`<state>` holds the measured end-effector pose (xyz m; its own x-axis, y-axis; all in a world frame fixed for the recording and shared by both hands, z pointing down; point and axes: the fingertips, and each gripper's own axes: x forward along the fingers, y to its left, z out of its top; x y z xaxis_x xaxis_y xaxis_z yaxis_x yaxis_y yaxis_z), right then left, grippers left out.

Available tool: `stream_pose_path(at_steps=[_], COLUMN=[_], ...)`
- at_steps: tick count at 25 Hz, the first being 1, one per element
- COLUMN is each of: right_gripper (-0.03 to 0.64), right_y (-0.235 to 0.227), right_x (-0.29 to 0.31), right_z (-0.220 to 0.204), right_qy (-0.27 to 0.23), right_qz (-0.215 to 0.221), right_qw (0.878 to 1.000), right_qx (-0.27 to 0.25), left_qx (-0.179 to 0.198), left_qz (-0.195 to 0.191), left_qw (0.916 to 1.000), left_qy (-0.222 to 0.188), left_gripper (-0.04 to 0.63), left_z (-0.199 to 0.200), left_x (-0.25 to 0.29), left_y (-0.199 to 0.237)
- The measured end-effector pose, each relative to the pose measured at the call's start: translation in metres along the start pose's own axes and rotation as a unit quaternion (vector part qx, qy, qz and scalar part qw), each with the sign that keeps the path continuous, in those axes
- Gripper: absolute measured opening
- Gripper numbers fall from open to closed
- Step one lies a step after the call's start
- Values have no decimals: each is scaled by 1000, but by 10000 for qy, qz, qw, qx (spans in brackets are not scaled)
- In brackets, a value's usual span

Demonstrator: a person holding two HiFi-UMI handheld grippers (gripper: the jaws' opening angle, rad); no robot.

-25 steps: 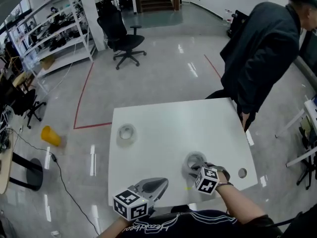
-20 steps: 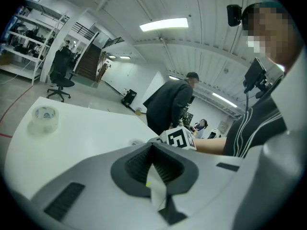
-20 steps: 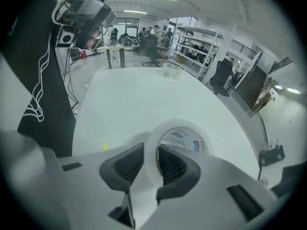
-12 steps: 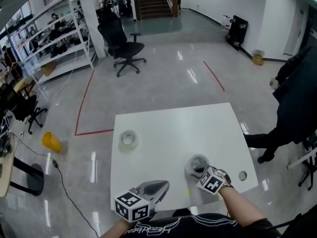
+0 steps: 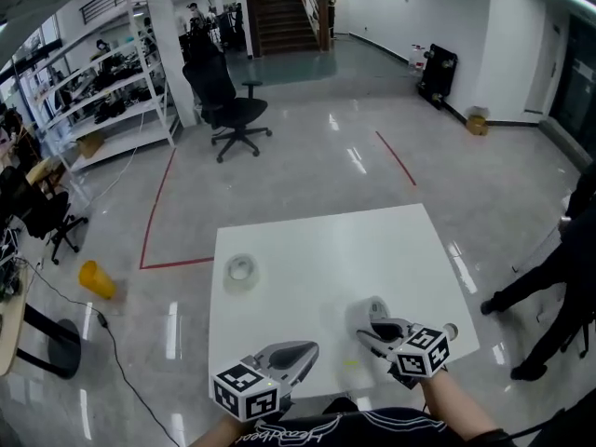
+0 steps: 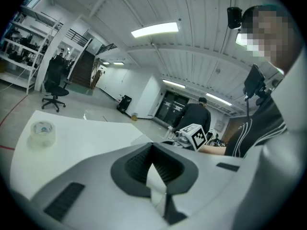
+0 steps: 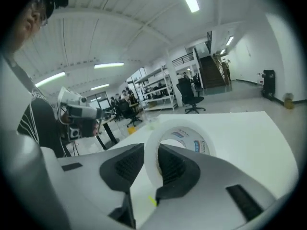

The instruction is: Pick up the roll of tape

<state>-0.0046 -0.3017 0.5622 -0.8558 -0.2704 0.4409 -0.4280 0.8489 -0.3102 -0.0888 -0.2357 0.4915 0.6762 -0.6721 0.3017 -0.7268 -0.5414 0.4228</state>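
My right gripper [image 5: 375, 330] is shut on a whitish roll of tape [image 5: 374, 311] and holds it on edge, a little above the white table [image 5: 317, 245] near its front right. In the right gripper view one jaw sits inside the roll [image 7: 181, 143] and the other outside, both pressing on its wall, with my right gripper [image 7: 150, 166] rolled over. A second, clear roll of tape [image 5: 240, 270] lies flat at the table's left, and shows again as the clear roll [image 6: 42, 131] in the left gripper view. My left gripper [image 5: 291, 354] hovers at the front edge, shut and empty.
A round hole [image 5: 451, 330] pierces the table's front right corner. A person in dark clothes [image 5: 559, 287] stands right of the table. A black office chair [image 5: 226, 108], shelving [image 5: 102, 91] and a yellow object [image 5: 96, 278] are on the floor beyond.
My right gripper has risen off the table with the roll and rolled over. The person in dark has moved from the table's far right corner off to the right.
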Motion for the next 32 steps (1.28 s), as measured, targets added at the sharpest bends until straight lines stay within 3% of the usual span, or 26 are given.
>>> stream_pose_path(at_steps=[6,12,32], right_gripper=[92,94,93], right_y=[41,67,76], right_x=[-42,-72,-71], right_z=[59,90,81], right_qy=[-1138,-1652,-1662], right_qz=[502,726,669], right_qw=[9913,9830,9838], right_qx=[423,329,98], left_qx=[246,427,354], left_qz=[-119,-175,-295], left_qw=[9992,9977,9975], left_qy=[-307,-506,-534], left_gripper=[3,3,3], left_z=[27,45,44], left_x=[-5,-9,-5], left_y=[-16,-26,-29])
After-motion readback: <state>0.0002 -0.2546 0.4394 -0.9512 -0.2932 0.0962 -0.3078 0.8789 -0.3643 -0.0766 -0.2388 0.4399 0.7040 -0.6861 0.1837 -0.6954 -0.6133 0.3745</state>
